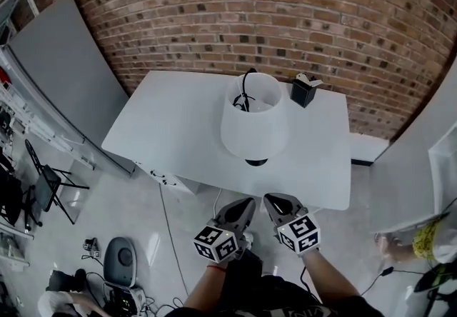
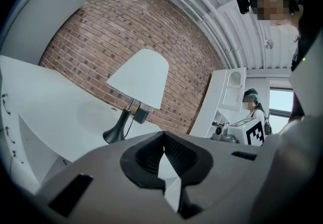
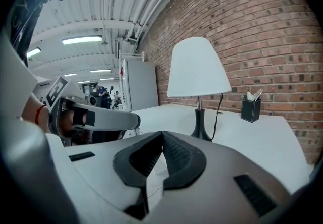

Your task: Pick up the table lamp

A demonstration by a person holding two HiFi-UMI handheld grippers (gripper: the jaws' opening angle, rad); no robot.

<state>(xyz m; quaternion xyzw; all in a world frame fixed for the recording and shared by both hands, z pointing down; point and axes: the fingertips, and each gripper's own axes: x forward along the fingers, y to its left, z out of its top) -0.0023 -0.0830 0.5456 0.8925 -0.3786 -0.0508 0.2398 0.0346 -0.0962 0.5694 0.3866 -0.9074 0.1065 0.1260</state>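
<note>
The table lamp (image 1: 254, 123) stands upright on the white table (image 1: 171, 130), with a white shade, a black stem and a black base (image 1: 256, 162) near the front edge. Its shade (image 2: 140, 77) and base show in the left gripper view, and the lamp (image 3: 198, 69) also shows in the right gripper view. My left gripper (image 1: 243, 207) and right gripper (image 1: 277, 201) hover side by side just short of the table's front edge, below the lamp and apart from it. Both are shut with nothing between the jaws.
A black pen holder (image 1: 303, 91) stands at the back of the table beside the lamp, near the brick wall (image 1: 285, 16). A lamp cord (image 3: 218, 112) runs down behind the stem. A grey panel (image 1: 64, 73) leans left; white shelving (image 2: 227, 97) and a person stand right.
</note>
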